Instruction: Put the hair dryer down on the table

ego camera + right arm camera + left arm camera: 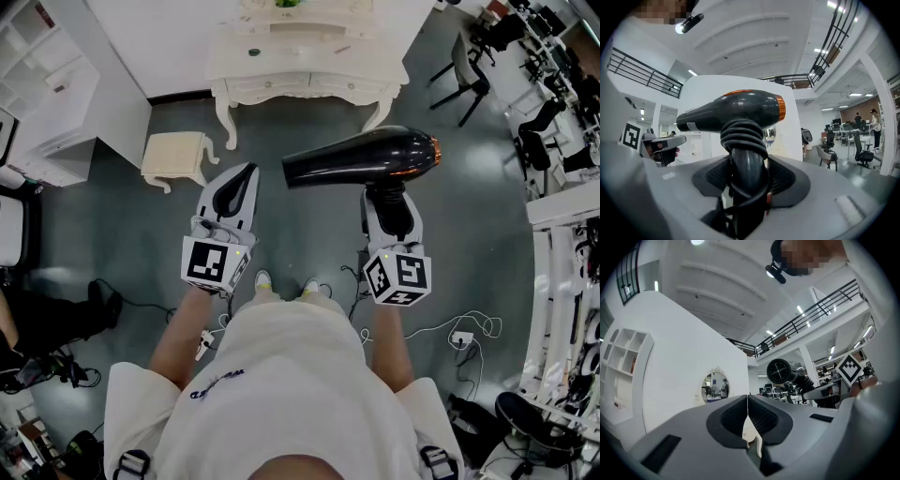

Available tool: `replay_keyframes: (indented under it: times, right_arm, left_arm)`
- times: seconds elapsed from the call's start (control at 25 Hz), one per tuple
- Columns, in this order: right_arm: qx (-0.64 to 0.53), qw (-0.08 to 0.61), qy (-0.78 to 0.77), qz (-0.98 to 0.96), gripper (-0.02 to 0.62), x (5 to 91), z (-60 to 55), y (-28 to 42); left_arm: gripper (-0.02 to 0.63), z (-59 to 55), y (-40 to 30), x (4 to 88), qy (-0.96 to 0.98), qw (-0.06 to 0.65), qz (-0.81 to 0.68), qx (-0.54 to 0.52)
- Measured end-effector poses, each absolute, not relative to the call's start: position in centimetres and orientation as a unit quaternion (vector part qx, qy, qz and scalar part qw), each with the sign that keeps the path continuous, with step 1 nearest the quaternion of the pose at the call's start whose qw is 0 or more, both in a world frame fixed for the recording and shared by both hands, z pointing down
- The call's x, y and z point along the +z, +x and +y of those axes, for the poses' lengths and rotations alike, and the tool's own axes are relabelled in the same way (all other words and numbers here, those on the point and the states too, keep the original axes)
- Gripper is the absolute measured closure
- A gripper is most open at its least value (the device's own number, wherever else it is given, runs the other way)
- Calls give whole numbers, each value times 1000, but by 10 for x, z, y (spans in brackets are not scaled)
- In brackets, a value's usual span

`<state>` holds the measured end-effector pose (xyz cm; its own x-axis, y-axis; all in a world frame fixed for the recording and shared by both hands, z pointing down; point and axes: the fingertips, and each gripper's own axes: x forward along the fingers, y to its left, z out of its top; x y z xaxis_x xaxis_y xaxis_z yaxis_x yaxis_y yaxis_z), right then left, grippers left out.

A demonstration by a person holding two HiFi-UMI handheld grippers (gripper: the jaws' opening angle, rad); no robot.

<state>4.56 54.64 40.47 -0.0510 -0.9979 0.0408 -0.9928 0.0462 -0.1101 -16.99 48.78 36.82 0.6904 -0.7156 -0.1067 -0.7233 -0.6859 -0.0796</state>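
Left gripper (pixel 242 180) and right gripper (pixel 389 214) both reach forward in the head view. The right one carries the hair dryer (pixel 361 155) over the floor (pixel 112 234), well short of the white table (pixel 375 52). Left gripper view now: jaws pressed together, nothing in them. Right gripper view: jaws spread wide and clamped on the dryer's handle, cord wound round it, barrel lying crosswise. So 0 of the job looks done to me. The approach to the table and the set-down are both left.

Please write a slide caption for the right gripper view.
Right hand-held gripper grips the black hair dryer by its cord-wrapped handle.
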Motion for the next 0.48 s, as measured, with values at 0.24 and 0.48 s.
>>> replay_keyframes:
  times: [0.24,0.48]
  right_arm:
    - [-54,20,-687,725,353,406,554,34]
    - [-55,17,-681,730,353,403,543,21]
  left_arm:
    - [595,493,-183,376,-918,41,394,32]
    - [595,484,-196,370,-914,49,402,25]
